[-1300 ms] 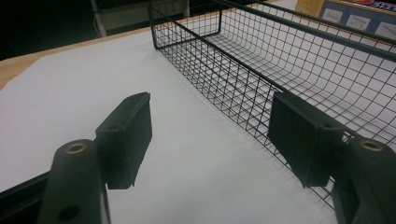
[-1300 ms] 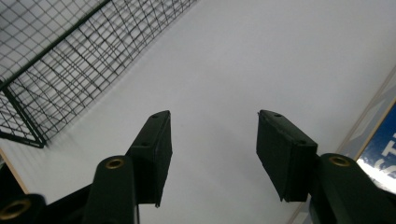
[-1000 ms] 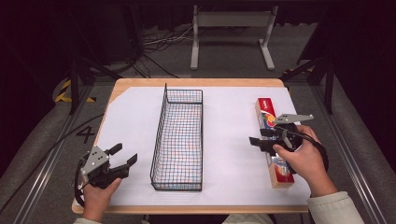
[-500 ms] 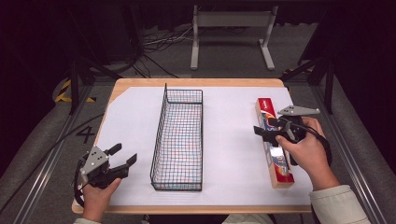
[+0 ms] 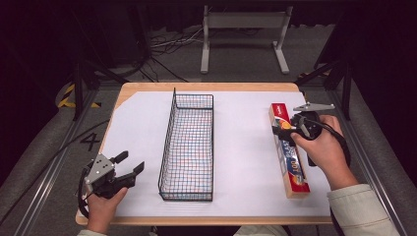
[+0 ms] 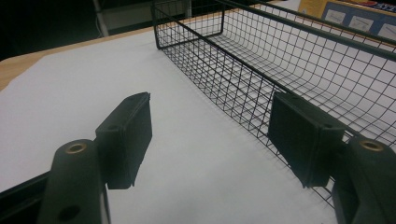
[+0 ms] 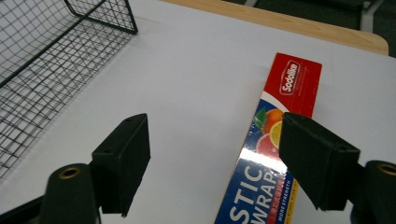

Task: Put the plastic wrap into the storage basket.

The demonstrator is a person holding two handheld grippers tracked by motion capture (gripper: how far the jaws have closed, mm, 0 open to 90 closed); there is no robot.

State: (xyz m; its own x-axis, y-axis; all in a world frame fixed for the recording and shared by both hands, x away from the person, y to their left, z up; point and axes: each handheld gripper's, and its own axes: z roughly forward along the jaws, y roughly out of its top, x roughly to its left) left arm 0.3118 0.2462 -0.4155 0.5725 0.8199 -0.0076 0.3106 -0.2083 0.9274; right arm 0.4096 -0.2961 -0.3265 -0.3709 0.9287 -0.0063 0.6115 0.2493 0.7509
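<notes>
A long red and blue plastic wrap box (image 5: 294, 168) lies lengthwise on the white sheet at the right. My right gripper (image 5: 283, 132) hovers open over the box's far half. In the right gripper view, that gripper (image 7: 219, 149) has its right jaw above the box (image 7: 292, 88) and its left jaw over bare sheet. A black wire basket (image 5: 189, 147) stands empty at mid table. At the near left corner my left gripper (image 5: 130, 163) is open and holds nothing. The left gripper view shows the same gripper (image 6: 215, 128) pointing along the basket's (image 6: 289, 60) left wall.
The table (image 5: 147, 91) is wooden with a white sheet on top. Bare sheet lies between the basket (image 7: 42, 60) and the box. A metal stand (image 5: 243, 29) and cables sit on the floor beyond the far edge.
My right gripper has moved away from me along the box, toward its far red end. The left gripper has stayed put.
</notes>
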